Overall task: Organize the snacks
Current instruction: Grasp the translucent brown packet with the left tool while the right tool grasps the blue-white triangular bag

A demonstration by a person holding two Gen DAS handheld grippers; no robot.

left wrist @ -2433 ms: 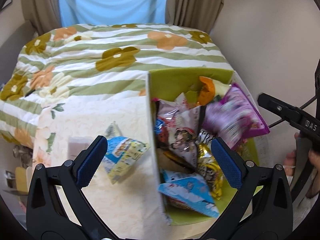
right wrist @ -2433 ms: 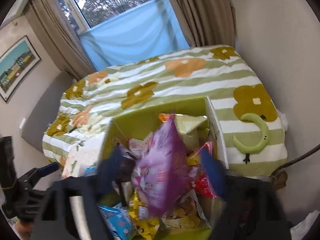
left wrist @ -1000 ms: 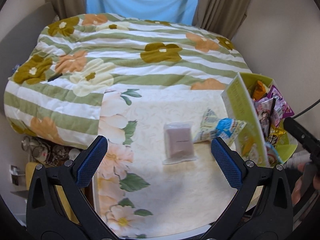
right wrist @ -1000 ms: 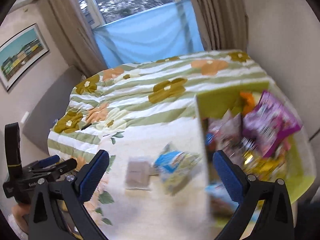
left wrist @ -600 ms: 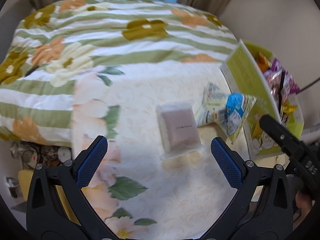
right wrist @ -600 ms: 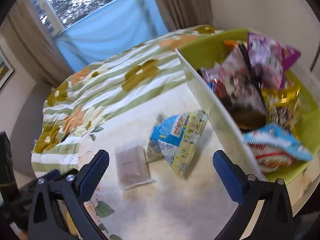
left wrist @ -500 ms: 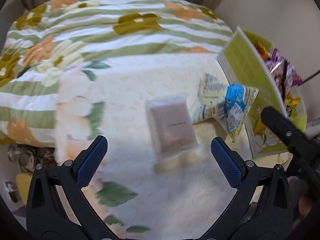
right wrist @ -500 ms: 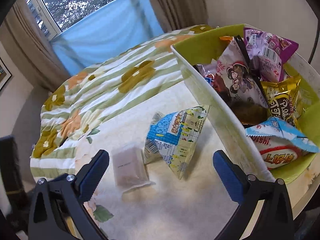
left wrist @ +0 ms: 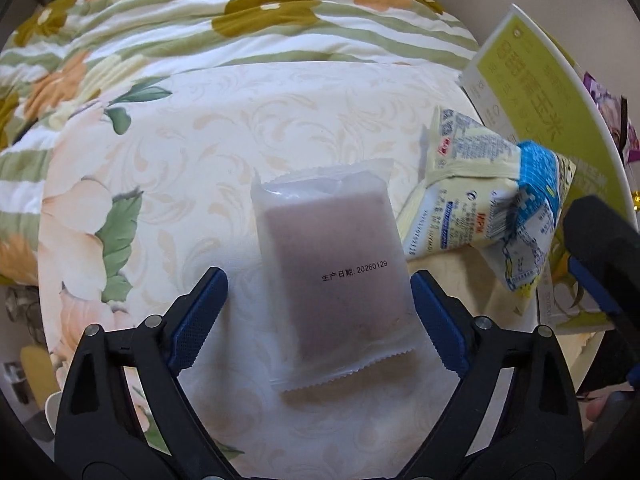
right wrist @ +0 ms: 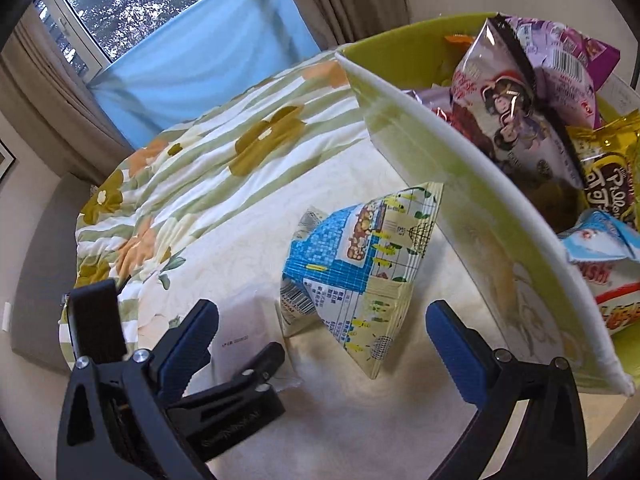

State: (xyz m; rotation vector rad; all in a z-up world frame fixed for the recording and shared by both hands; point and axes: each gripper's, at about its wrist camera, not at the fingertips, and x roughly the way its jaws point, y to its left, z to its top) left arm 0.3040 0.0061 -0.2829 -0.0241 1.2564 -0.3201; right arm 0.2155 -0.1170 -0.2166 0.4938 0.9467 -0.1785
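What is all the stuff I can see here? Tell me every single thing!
Flat packet: one, frosted white with a brownish block inside, lying on the table between the left gripper's fingers.
Pyramid snack bag: one, blue and pale yellow, on the table beside the box.
Box: one, lime green with white edges, on the right, full of snack bags.
Snack bags in the box: several, purple, pink-grey, gold, blue-white.
Tablecloth: one, cream with flowers, under the packets.
Bedspread: one, green-striped with flowers, behind the table.
Window: one, with a blue cloth and beige curtains.
Left gripper: black with blue pads, jaws closing around the flat packet.
Right gripper: same colours, open over the pyramid bag.
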